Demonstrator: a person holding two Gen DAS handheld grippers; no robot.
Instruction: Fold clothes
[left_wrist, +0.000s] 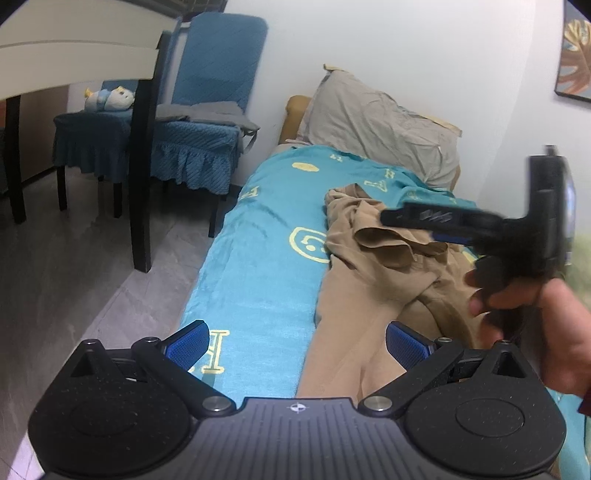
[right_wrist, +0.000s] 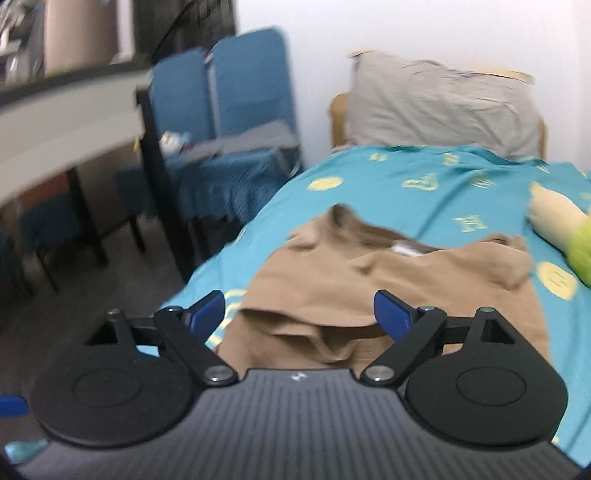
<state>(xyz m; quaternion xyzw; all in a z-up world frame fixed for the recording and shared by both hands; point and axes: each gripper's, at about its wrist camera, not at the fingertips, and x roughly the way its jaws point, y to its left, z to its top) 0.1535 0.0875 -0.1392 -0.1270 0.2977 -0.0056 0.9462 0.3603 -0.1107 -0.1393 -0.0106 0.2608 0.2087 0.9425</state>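
1. Shirt (right_wrist: 399, 280): tan, lying on the bed (right_wrist: 369, 173), crumpled. Collar end toward the pillow, with a pale label showing at the neck. One part was turned over the body; the near hem ran under the grippers. Not yet flat, and no clean fold was visible.
2. Right gripper (right_wrist: 299, 314): jaws wide, nothing between the pads; the shirt lay below them, untouched as far as the blurred view allowed. Seen from the left camera it hung over the bunched upper part, held in a hand (left_wrist: 535, 314).
3. Left gripper (left_wrist: 295, 343): jaws wide and empty, poised over the near edge of the shirt, one pad above the cloth, the other above the bedspread.
4. Step, as judged: early, between grips. Spreading or the first fold was still to do.
5. Next move, as judged: each gripper needed an edge or corner, pinching one layer only, then a pull to flatten the cloth.
6. Surroundings: grey pillow (right_wrist: 443, 107) at the head; yellow-green plush (right_wrist: 565, 229) at the far right; blue chairs (left_wrist: 207, 122) and a table (left_wrist: 74, 48) to the left.
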